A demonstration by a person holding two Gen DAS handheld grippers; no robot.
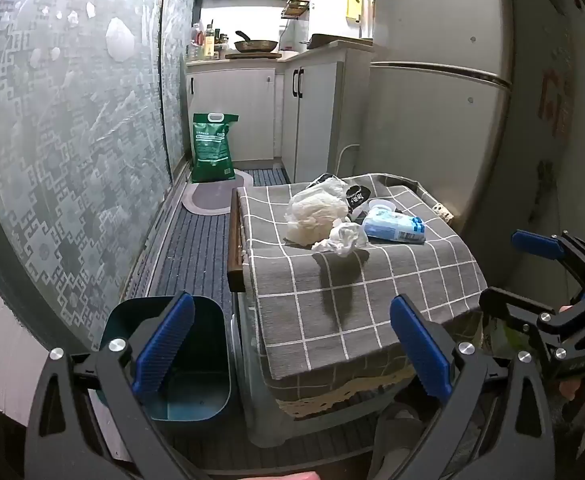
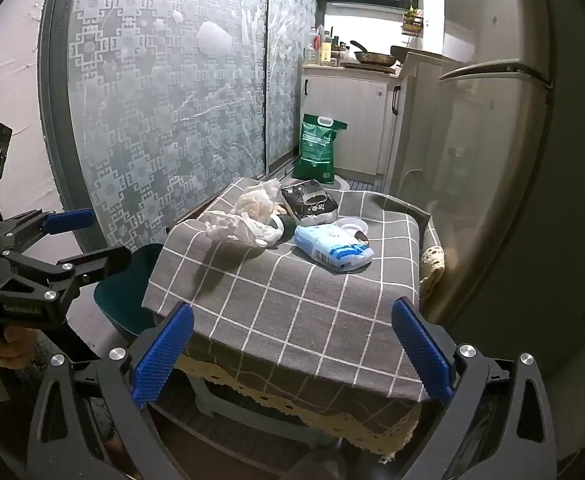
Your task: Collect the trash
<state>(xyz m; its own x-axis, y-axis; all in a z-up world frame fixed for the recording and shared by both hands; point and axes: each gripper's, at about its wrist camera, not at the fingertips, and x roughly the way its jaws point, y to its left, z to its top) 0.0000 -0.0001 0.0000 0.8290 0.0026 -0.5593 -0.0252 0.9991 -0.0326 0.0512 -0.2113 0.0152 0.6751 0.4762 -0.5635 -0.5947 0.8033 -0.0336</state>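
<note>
The trash is gathered on the far half of the desk (image 1: 356,292), which is covered by a grey checked cloth. Nearest the desk's front edge a crumpled white tissue (image 1: 342,238) is seen; a clear bag with pale contents (image 1: 316,216) lies just behind it. To the right of the tissue a blue and white packet (image 1: 394,228) is laid flat, with a black wrapper (image 2: 310,200) and a small white lid (image 2: 352,224) behind it.

The left tongs (image 1: 292,344) are held wide open with nothing between the blue pads, short of the desk's front edge and well apart from the trash. The right tongs (image 2: 292,350) are likewise spread open and empty, over the desk's near edge. A dark green bin (image 1: 172,356) stands on the floor just left of the desk.
</note>
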